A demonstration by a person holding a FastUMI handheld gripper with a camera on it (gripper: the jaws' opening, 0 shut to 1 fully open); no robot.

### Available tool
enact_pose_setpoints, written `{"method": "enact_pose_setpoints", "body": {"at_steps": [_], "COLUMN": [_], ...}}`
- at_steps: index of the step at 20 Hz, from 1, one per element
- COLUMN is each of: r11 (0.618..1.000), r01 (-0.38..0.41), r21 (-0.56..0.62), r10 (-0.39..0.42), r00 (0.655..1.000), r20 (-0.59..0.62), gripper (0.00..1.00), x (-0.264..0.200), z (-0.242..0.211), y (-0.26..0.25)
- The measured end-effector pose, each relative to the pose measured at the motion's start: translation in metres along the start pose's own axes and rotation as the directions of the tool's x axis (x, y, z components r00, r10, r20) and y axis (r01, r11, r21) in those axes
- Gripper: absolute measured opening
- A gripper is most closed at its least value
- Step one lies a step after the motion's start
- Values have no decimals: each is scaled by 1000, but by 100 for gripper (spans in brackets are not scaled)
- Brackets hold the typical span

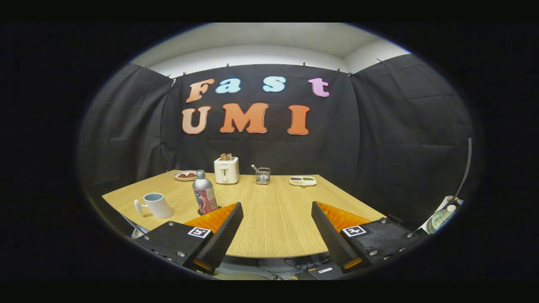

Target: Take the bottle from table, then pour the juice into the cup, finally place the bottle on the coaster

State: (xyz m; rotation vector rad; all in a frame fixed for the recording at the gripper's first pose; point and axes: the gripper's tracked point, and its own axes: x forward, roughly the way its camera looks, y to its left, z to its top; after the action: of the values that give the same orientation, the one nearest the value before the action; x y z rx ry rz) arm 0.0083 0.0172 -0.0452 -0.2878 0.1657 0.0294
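Silver bottle [204, 195] beyond open claw [277, 210]

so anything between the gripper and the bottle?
Nothing visible. The gripper is open over bare table. The bottle stands upright just beyond the left finger, on a dark coaster. The cup sits farther left, apart from the bottle and off the path.

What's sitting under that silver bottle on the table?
A dark round coaster peeks out beneath the silver bottle, beside the white cup. Most of the coaster is covered by the bottle. The hand-held gripper hangs open, nothing between its fingers.
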Motion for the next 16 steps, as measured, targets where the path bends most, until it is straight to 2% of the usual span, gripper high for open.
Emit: {"method": "enact_pose_setpoints", "body": {"at_steps": [16], "r11": [1000], "r01": [19], "r21": [13], "r10": [-19], "r00": [1000], "r20": [-1], "gripper": [97], "x": [0], "z": [-1], "y": [-9]}}
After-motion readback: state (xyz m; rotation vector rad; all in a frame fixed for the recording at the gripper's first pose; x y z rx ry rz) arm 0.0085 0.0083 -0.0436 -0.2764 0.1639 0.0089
